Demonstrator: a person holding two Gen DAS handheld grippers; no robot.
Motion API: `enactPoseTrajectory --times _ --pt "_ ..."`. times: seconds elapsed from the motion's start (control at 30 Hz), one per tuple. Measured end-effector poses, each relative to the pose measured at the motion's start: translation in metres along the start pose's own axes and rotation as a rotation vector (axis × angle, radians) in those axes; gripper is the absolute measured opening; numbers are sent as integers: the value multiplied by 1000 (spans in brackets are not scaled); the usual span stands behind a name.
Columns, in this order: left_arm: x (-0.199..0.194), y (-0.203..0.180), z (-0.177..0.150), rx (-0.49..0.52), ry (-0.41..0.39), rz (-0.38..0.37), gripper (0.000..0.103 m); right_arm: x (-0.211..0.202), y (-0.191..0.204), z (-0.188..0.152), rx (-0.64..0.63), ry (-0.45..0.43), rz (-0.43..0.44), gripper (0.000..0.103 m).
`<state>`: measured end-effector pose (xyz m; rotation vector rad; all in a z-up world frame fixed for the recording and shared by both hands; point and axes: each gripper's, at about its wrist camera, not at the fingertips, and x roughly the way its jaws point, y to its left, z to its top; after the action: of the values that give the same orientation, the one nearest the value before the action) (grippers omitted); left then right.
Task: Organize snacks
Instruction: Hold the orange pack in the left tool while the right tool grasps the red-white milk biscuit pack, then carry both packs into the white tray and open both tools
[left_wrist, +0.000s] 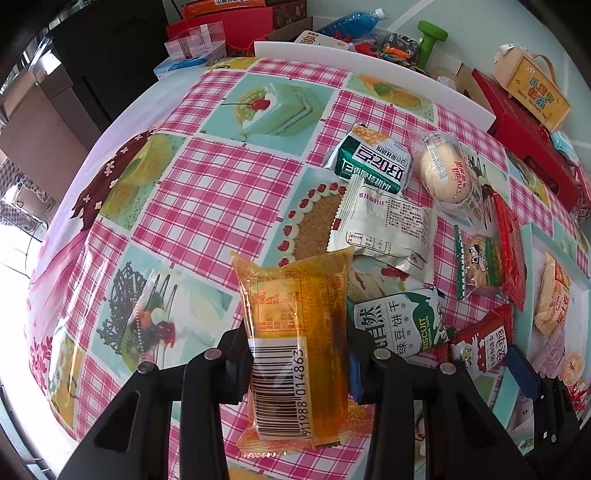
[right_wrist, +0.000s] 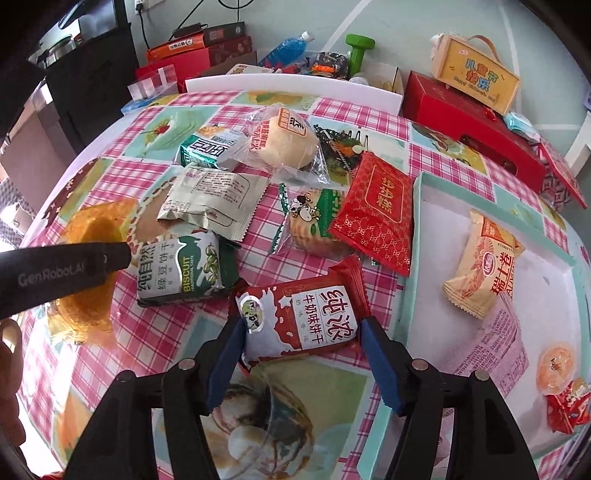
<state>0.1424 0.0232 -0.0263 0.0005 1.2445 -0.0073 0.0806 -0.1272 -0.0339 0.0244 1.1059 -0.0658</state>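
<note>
Right tool (right_wrist: 301, 345) — beside tray rim (right_wrist: 419, 236)

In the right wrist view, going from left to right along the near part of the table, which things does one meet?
Orange packet held by the left gripper → green BISCUIT packet → red milk biscuit packet between the right gripper's fingers → yellow packet in the tray.

A glossy translucent orange plastic wrapper (left_wrist: 291, 332) shone; the worktop (left_wrist: 207, 192) wore smooth, shiny checked oilcloth.
</note>
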Motion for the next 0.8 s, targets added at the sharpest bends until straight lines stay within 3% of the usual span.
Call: enactPoseTrajectory --times 0.43,0.63,0.8 --pt "-21 -5 -2 -10 -55 1 41 -16 -8 -2 53 -30 54 63" --pt "-39 -18 -4 9 -103 -53 41 -51 -23 1 103 -121 97 63" --pt "-49 -52 -6 77 -116 -105 41 -68 -54 2 171 -169 68 63"
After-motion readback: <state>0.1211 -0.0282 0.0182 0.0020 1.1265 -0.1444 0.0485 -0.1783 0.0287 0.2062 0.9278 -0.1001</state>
